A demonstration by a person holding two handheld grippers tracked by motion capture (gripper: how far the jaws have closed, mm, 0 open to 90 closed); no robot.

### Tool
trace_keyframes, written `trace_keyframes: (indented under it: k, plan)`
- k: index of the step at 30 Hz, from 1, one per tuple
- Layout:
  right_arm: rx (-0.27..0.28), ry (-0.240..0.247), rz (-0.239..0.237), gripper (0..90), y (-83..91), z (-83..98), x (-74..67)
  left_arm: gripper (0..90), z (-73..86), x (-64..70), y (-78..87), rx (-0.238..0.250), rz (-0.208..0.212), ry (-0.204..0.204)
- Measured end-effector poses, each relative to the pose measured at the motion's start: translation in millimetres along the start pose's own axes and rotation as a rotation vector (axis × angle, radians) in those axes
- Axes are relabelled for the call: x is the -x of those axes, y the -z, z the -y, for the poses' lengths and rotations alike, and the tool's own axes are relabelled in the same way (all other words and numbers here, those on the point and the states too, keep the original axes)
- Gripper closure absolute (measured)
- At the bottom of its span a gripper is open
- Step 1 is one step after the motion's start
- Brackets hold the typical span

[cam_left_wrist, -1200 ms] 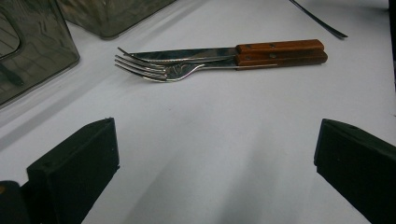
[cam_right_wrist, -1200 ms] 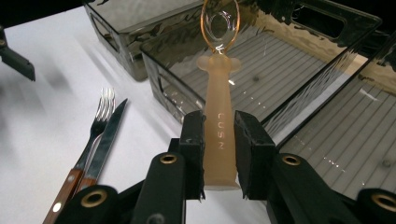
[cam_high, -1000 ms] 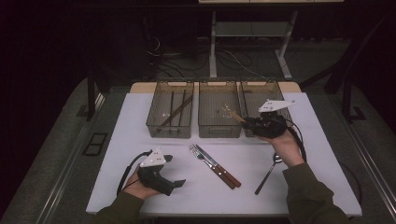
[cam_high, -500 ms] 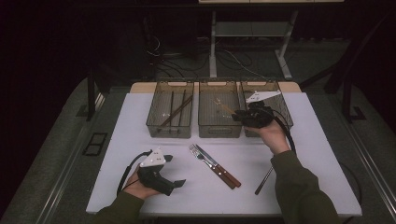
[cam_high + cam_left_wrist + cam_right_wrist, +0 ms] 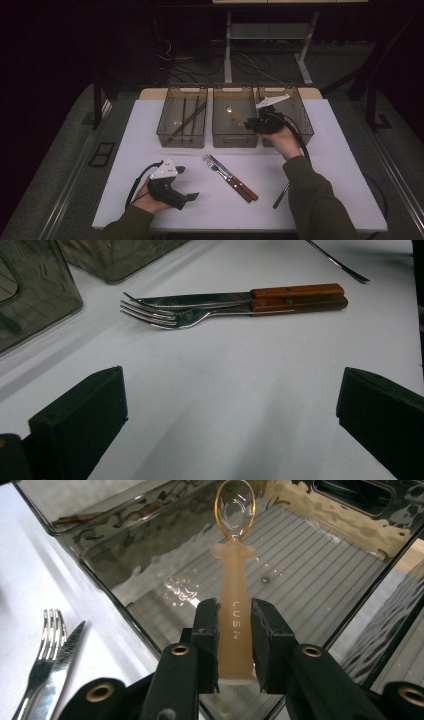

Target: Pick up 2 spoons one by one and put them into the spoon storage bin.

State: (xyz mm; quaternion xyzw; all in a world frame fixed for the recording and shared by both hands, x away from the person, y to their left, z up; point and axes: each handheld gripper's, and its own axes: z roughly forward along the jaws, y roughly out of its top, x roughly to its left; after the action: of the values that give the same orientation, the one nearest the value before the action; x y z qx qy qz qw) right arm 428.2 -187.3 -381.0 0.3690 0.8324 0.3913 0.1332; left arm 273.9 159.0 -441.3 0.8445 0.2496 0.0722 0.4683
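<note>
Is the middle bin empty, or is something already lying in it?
Empty: the middle bin shows bare ribbed floor; the spoon hangs above it, clamped in the right gripper.

Lab-type setup: dark room, white table (image 5: pixel 330 165), floor cables (image 5: pixel 250 62).

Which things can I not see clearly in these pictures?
- Spoon handle end: right gripper view, hidden between the right tongs.
- Long utensil on the table: high view, partly hidden by the sleeve, too small to identify.
- Middle bin contents: high view, too small and dim.
</note>
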Motion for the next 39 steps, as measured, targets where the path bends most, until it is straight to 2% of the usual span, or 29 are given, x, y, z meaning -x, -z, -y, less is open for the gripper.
trace_keyframes:
  k: [11, 18, 26, 31, 39]
  plan:
    - [-0.04, 0.009, 0.002, 72.5, -13.1, -1.3, -1.6, 0.0, 0.0, 0.4, -0.4, 0.004, 0.001, 0.003]
    - [-0.002, -0.008, 0.001, 62.4, -11.5, -2.3, -2.3, 0.0, 0.0, 0.5, -0.4, 0.004, 0.001, 0.003]
    - [0.016, -0.036, -0.032, 57.6, 1.2, -2.4, -1.2, 0.0, 0.0, 0.8, -0.5, 0.007, 0.0, 0.007]
    - [0.038, -0.022, -0.055, 65.1, 16.9, 0.9, -4.9, 0.0, -0.1, 0.6, -0.5, 0.002, 0.001, 0.001]
    - [0.025, 0.008, -0.076, 82.5, 37.0, 15.4, -8.8, 0.0, -0.2, 0.8, -0.8, -0.001, -0.002, 0.0]
